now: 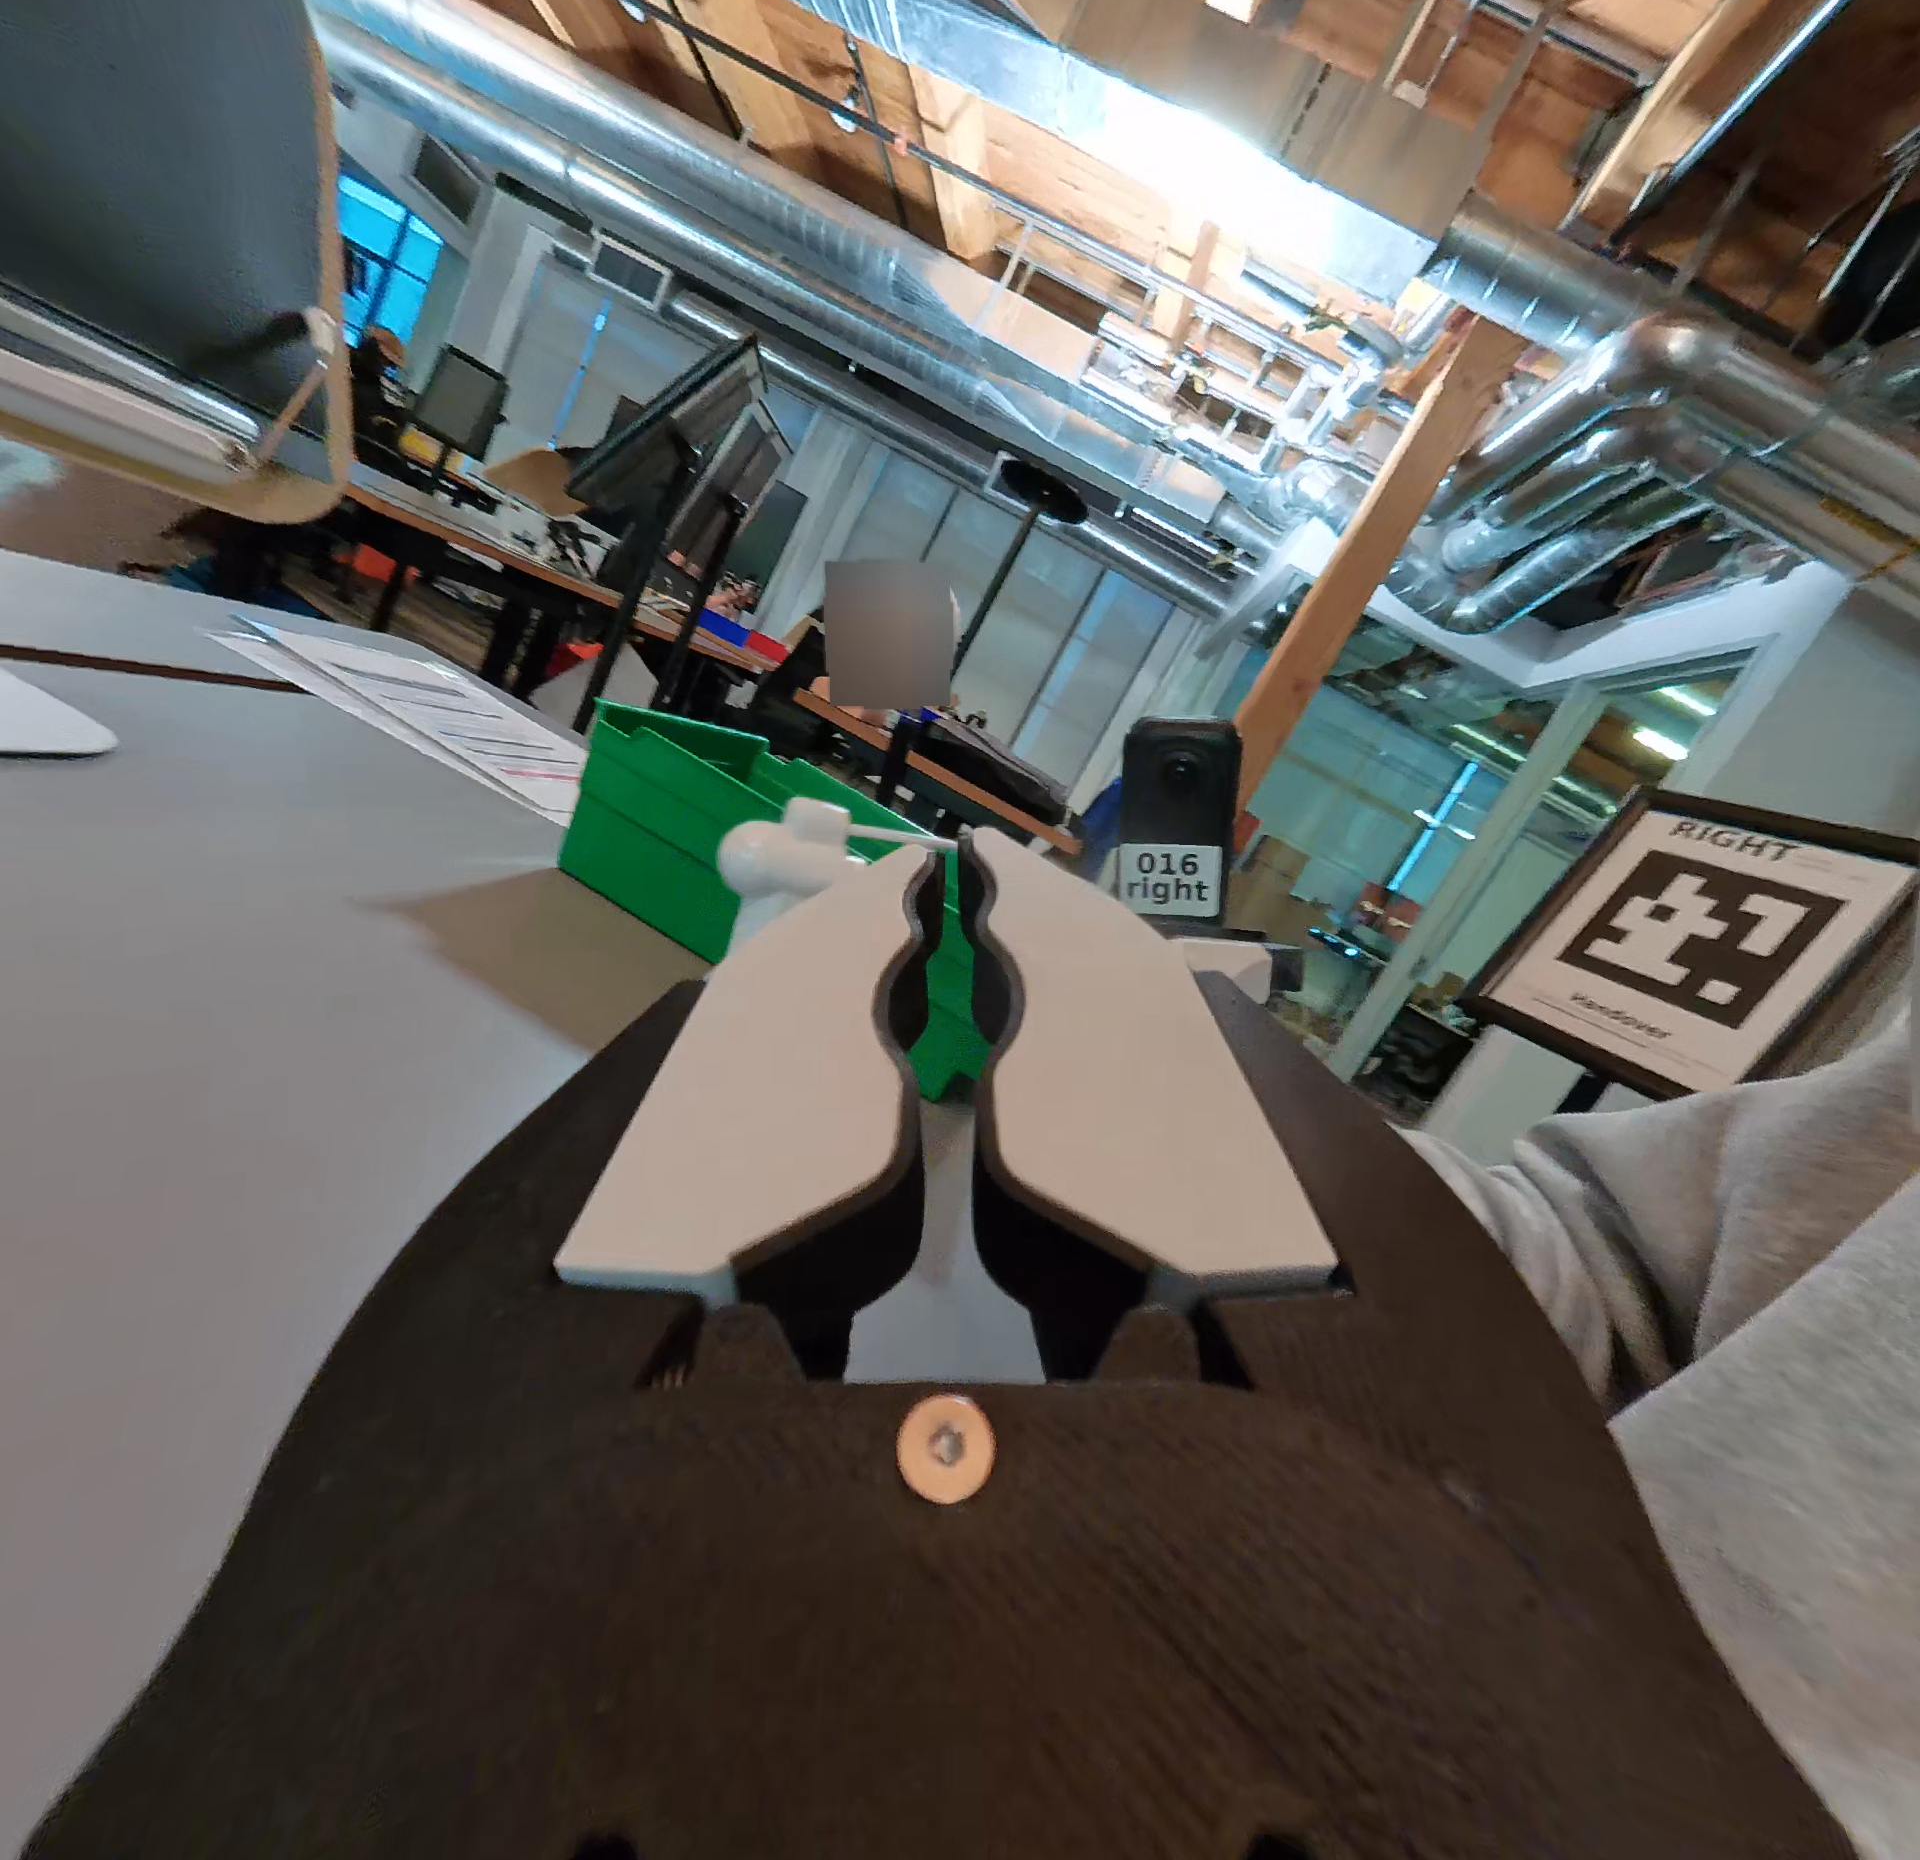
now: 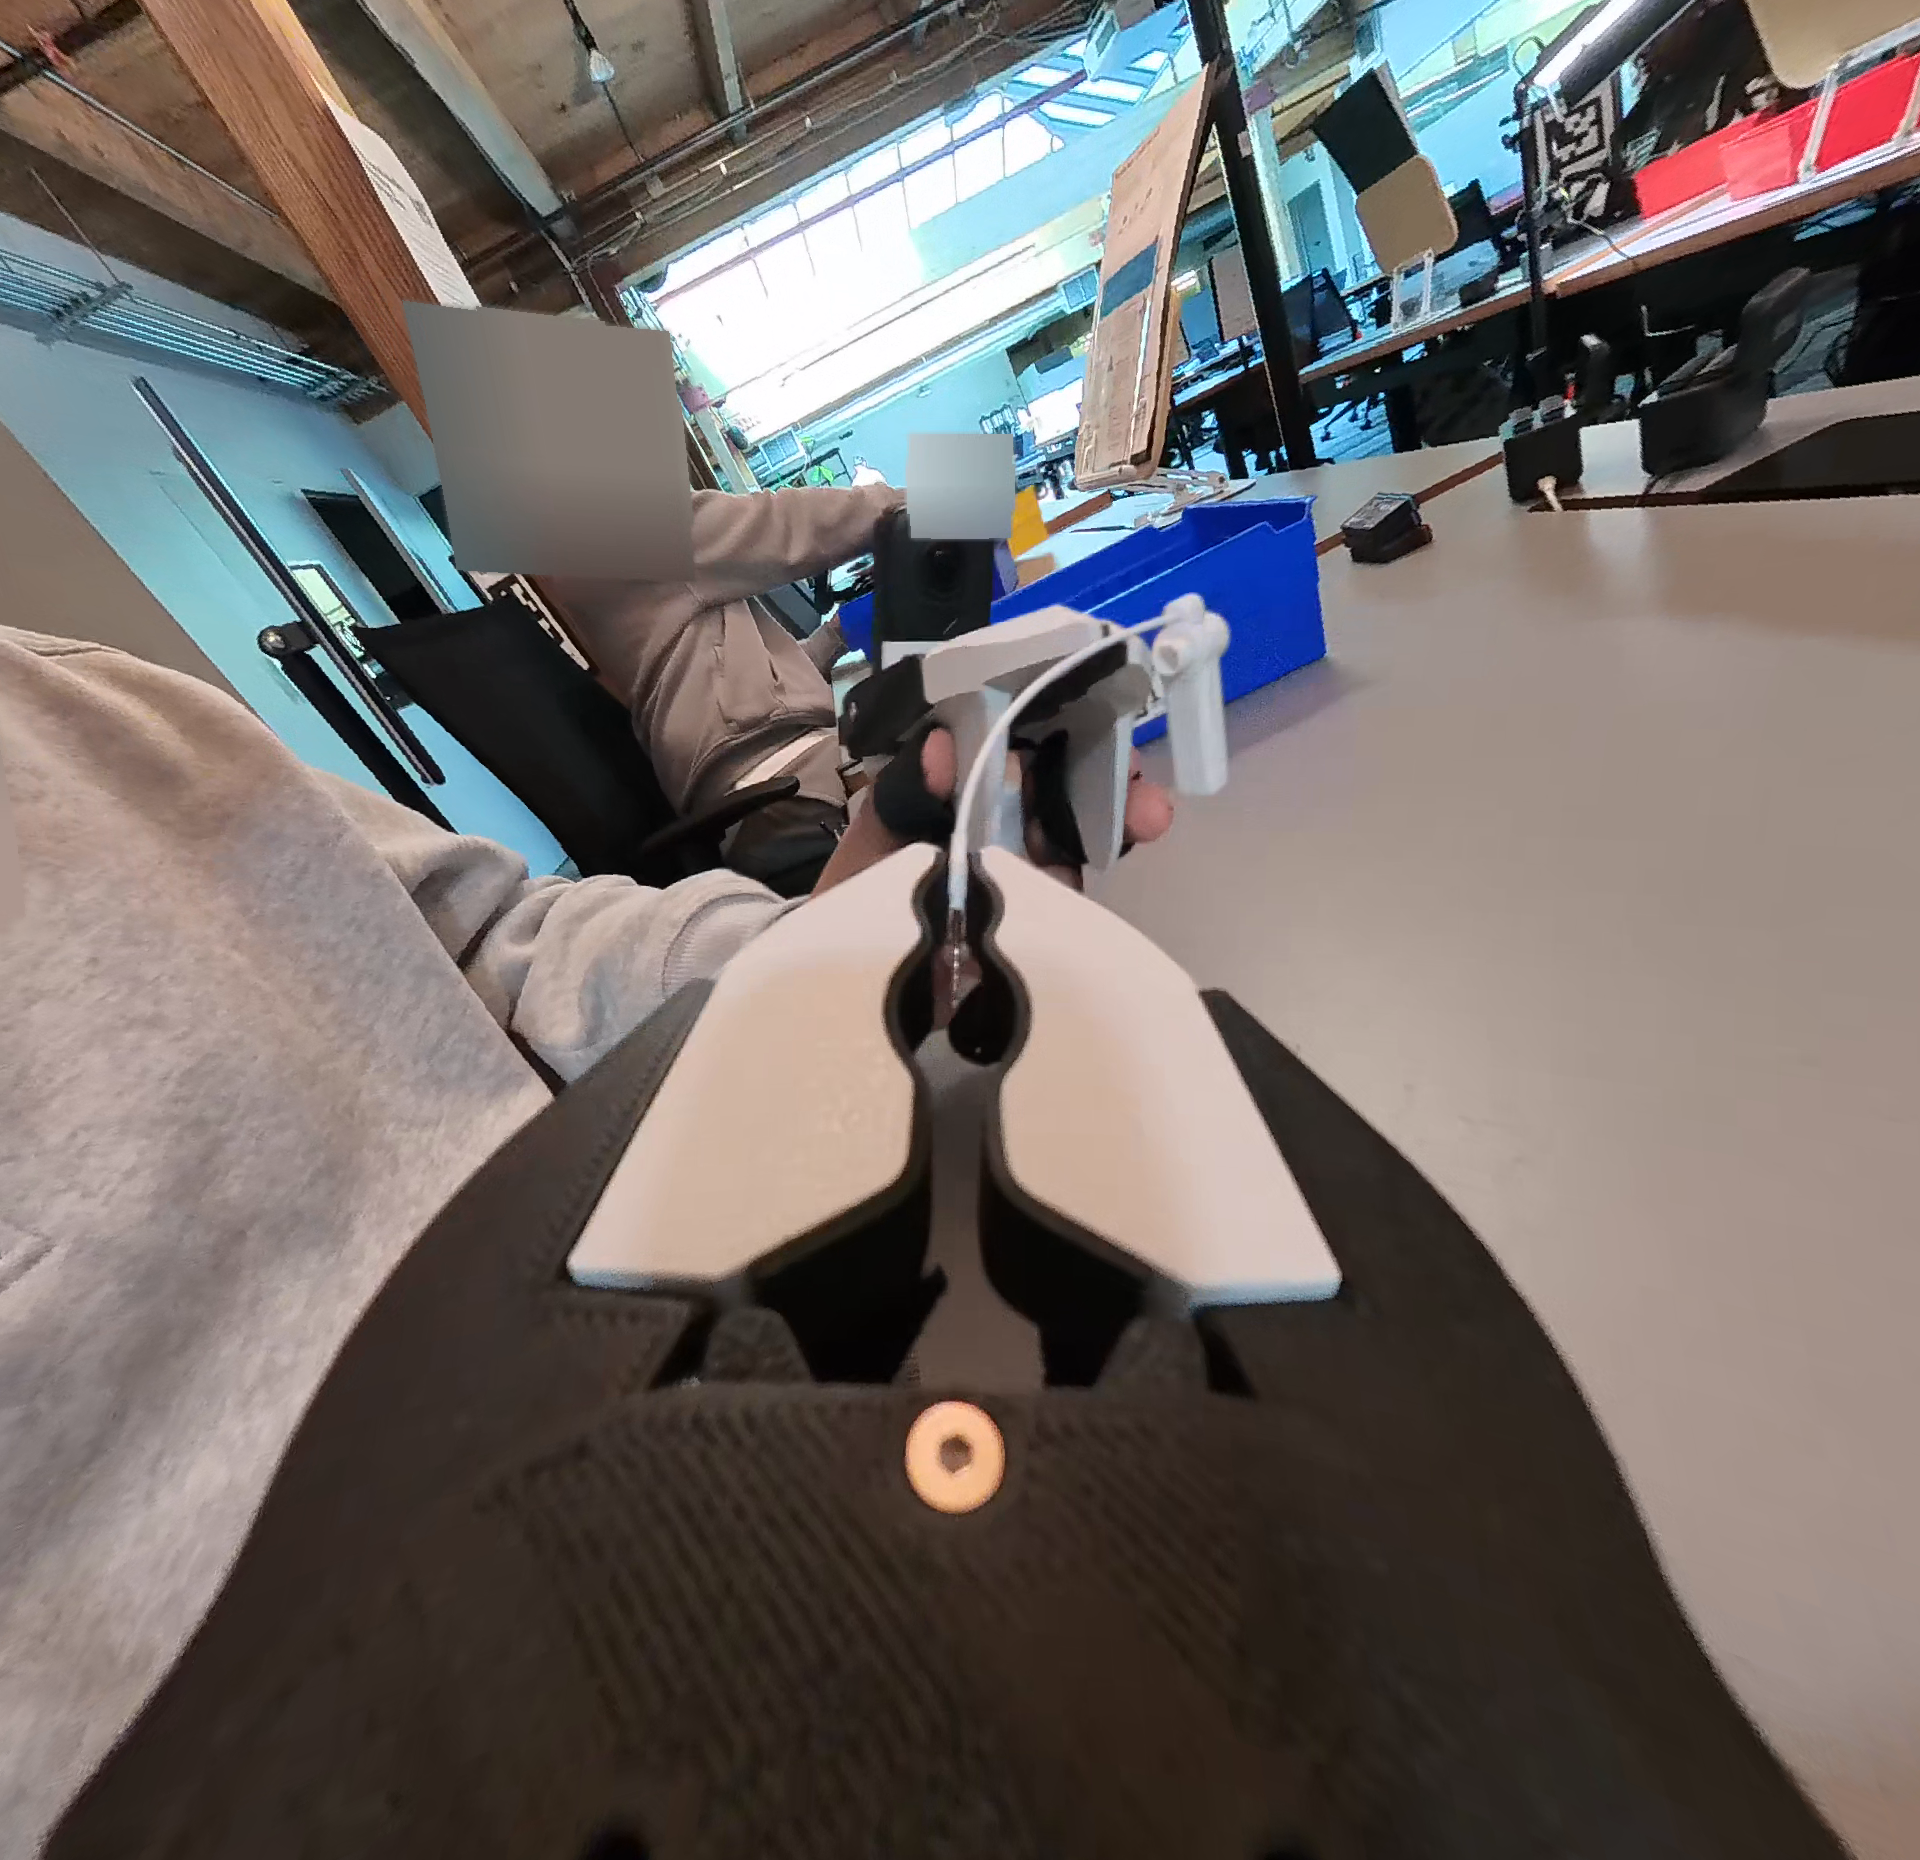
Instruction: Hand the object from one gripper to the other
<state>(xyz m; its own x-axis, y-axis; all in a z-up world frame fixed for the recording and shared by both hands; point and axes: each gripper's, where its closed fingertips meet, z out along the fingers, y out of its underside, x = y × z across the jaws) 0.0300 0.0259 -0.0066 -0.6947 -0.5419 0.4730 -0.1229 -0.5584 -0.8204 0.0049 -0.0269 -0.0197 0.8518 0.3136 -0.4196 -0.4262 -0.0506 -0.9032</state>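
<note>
The object is a small white cylinder (image 1: pixel 774 860) with a thin white cable (image 2: pixel 1023 714). In the left wrist view my left gripper (image 1: pixel 953 846) is shut on the cable close to the cylinder, which hangs just left of the fingertips. In the right wrist view my right gripper (image 2: pixel 958 888) is shut on the cable's plug end. From there the cable arcs up to the cylinder (image 2: pixel 1197 704), which hangs at the tips of the left gripper (image 2: pixel 1138 667), held by a gloved hand. The right gripper's camera (image 1: pixel 1181 776) shows just behind the left fingertips. Both grippers are above the table.
The grey table (image 1: pixel 260 1031) carries a green bin (image 1: pixel 665 808) beyond the left gripper and a sheet of paper (image 1: pixel 416 704). A blue bin (image 2: pixel 1236 584) and a small black box (image 2: pixel 1382 541) lie behind the cylinder. A framed marker sign (image 1: pixel 1704 937) stands at right. A seated person (image 2: pixel 717 667) is behind. There is about 7 cm between the tips of the two grippers.
</note>
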